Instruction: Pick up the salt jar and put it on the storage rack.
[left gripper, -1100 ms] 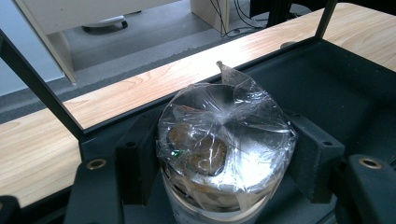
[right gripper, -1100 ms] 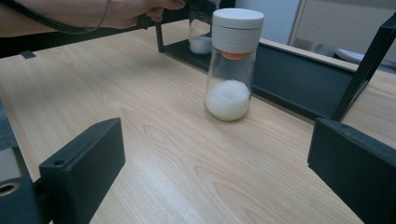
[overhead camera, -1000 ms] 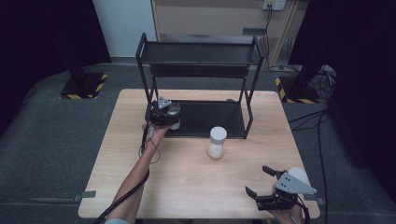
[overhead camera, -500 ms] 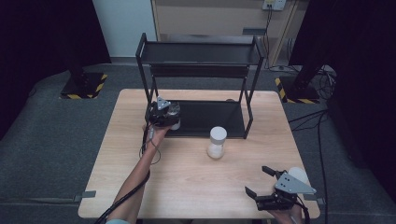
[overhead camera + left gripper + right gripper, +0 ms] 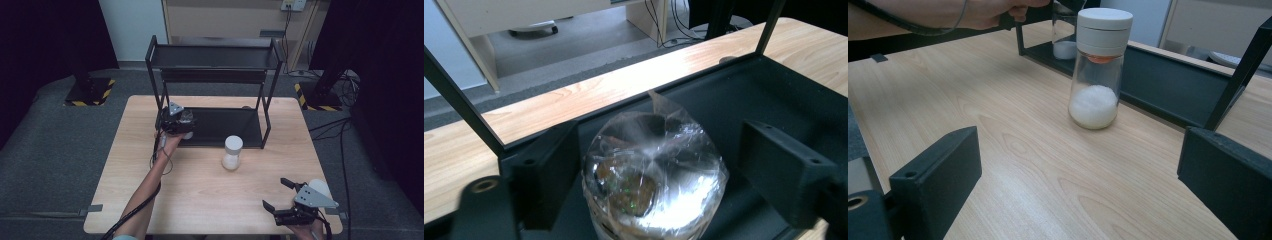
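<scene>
**Left claw loosens around the wrapped jar on the rack**

While the left claw [image 5: 186,121] sits at the near left corner of the rack [image 5: 225,127], its jaws have just been opening; the foil-topped jar [image 5: 651,172] stands between them on the bottom shelf, pads clear of its sides. The right claw [image 5: 280,194] rests wide and empty at the worktop's [image 5: 200,185] near right corner. The shaker [image 5: 232,152] stands just before the rack.
</scene>
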